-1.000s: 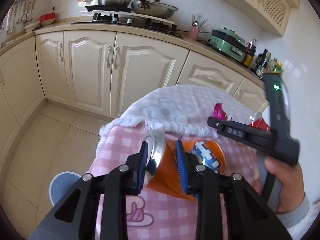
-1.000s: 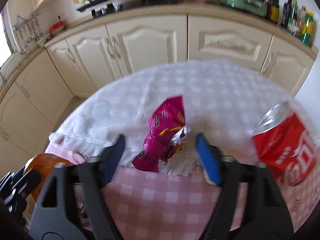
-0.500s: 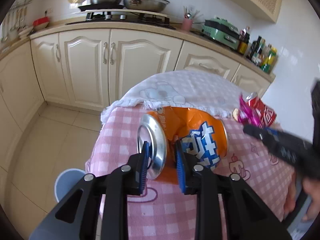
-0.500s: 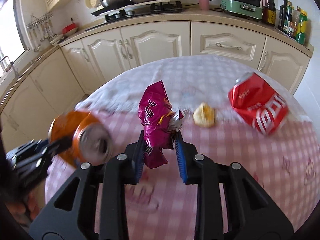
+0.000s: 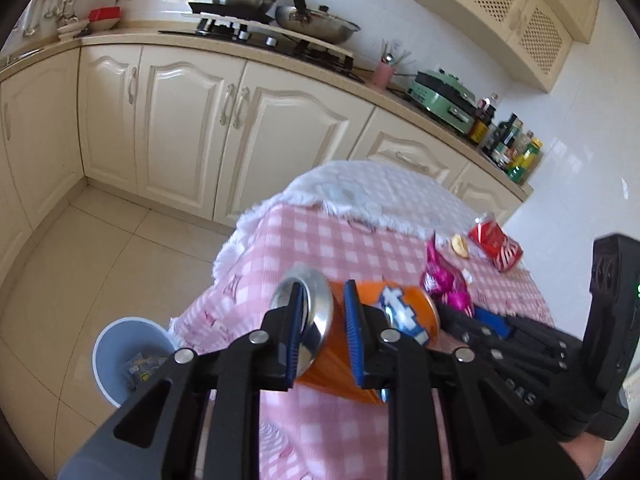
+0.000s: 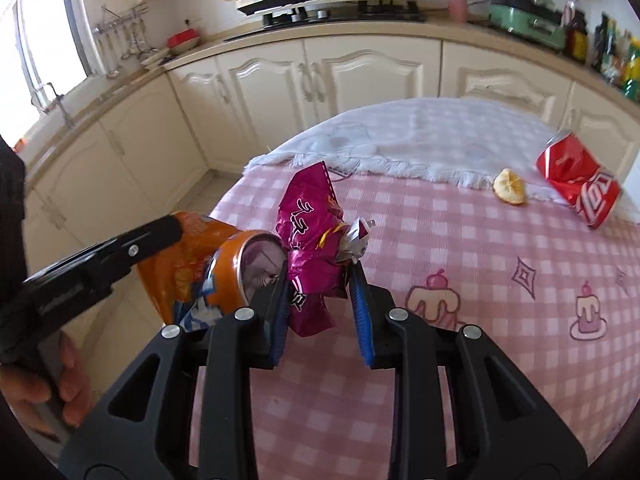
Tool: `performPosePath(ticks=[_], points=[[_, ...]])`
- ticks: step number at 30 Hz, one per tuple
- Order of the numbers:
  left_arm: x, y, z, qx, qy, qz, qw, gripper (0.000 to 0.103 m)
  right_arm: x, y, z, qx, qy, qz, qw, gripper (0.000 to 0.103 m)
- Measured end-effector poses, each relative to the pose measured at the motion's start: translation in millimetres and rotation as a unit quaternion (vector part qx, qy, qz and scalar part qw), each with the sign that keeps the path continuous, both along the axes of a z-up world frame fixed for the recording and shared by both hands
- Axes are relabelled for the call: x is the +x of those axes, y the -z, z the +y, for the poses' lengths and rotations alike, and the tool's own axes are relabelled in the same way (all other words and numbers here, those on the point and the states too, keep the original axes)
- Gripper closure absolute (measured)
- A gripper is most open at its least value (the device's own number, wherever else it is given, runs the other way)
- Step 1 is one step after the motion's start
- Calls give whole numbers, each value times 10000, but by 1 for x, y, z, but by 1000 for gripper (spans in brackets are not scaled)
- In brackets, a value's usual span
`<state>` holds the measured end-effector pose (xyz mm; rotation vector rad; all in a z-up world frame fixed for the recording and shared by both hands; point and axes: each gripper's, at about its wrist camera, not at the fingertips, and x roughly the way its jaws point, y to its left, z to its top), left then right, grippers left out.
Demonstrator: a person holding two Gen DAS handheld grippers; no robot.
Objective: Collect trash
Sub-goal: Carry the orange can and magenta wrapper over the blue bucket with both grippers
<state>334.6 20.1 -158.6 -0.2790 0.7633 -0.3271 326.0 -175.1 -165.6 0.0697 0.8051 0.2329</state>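
A crushed orange soda can (image 5: 408,312) hangs over the near left edge of the pink checked table (image 6: 480,280). My left gripper (image 5: 324,292) grips it at the silver top rim, its jaws still closing. To the can's right, my right gripper (image 6: 320,280) is shut on a crumpled magenta snack wrapper (image 6: 308,220), held above the cloth. The right wrist view shows the orange can (image 6: 224,264) touching the wrapper's left side. A light-blue bin (image 5: 106,380) with some litter in it stands on the floor, below and left of the can.
A dented red can (image 6: 576,184) and a piece of orange peel (image 6: 510,192) lie at the table's far right, by a white fringed towel (image 6: 420,140). Cream kitchen cabinets and a counter with a stove run behind. Tiled floor spreads to the left.
The right gripper closed on the magenta wrapper and lifted it off the table. Both grippers drew back toward the table's near left edge with their loads, bringing the bin further into view.
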Motion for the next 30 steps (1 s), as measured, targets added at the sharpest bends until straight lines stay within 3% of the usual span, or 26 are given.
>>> performPosePath(ticks=[5,7,14,20,30], points=[[-12,6,10,-47,146,187,9997,78,-16,9,-2,63,120,63,9999,75],[-12,13,12,-11,173,398,9991,51,-24,11,-3,93,152,60,9998,75],[-7,38,14,-480,273,898,9944,52,-28,15,4,75,89,94,9999,75],[-16,27,13,-214,89,532,9983,60,-30,18,7,97,70,100,9999,75],[-31,13,45,-332,-146,159,9992,62,-34,7,25,197,-89,-62,9997,75]])
